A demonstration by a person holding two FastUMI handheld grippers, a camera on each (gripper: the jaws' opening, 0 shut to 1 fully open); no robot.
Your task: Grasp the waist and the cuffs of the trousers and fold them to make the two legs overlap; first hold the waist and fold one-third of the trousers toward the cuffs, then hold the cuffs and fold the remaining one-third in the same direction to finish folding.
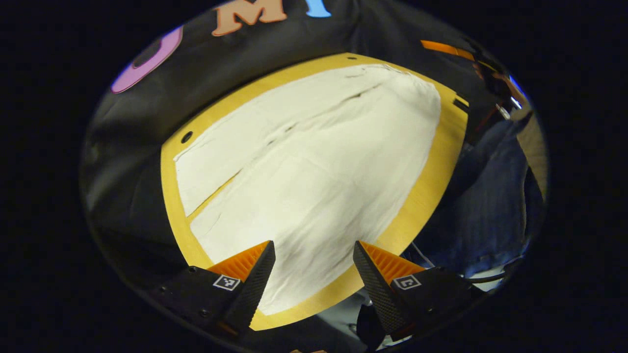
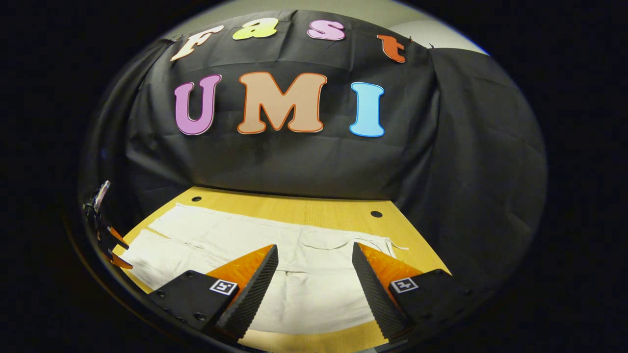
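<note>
White trousers (image 1: 314,162) lie flat on the wooden table (image 1: 444,162), the two legs side by side with a thin gap between them toward the left. My left gripper (image 1: 314,243) hovers open above the near leg, with nothing between its fingers. In the right gripper view the trousers (image 2: 294,255) stretch across the table (image 2: 304,208), their waist and a loose drawstring (image 2: 395,245) at the right. My right gripper (image 2: 314,245) hangs open over the waist end and holds nothing. The left gripper (image 2: 105,240) shows small at the far left by the cuff end.
Black cloth walls close in the table at the back and both sides. Small round holes (image 2: 376,214) mark the tabletop near its far edge. A person's leg in blue jeans (image 1: 490,196) stands beside the table's right edge in the left gripper view.
</note>
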